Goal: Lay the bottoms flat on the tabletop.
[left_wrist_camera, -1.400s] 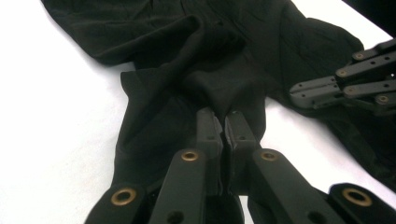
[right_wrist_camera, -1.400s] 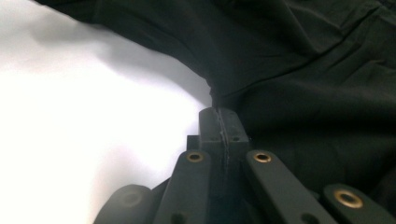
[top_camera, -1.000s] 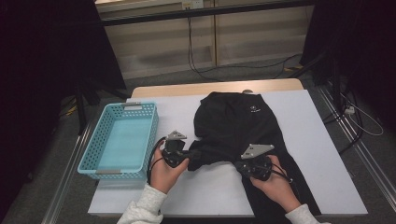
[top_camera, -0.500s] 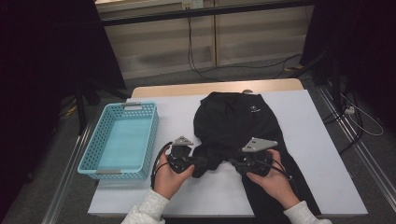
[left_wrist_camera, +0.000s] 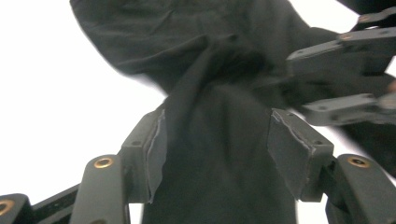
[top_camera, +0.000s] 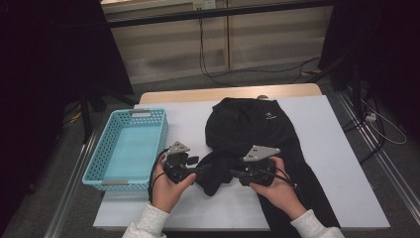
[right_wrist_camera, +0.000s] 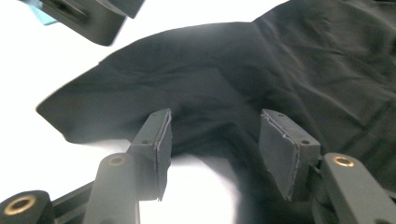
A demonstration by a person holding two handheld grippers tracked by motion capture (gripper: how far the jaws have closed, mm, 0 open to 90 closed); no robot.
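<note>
while my left gripper (top_camera: 203, 171) and right gripper (top_camera: 232, 172) face each other near the table's (top_camera: 337, 163) front edge, both jaws have just been opening, black garment (top_camera: 257, 129) loose between them.

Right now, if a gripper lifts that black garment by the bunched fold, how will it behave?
Probably floppy: the black garment lies creased and bunched on the table, so the rest would likely drape and trail. Likely light, since the cloth looks thin. It may slip: the left gripper and right gripper have just been opening, cloth loose between the jaws.
</note>
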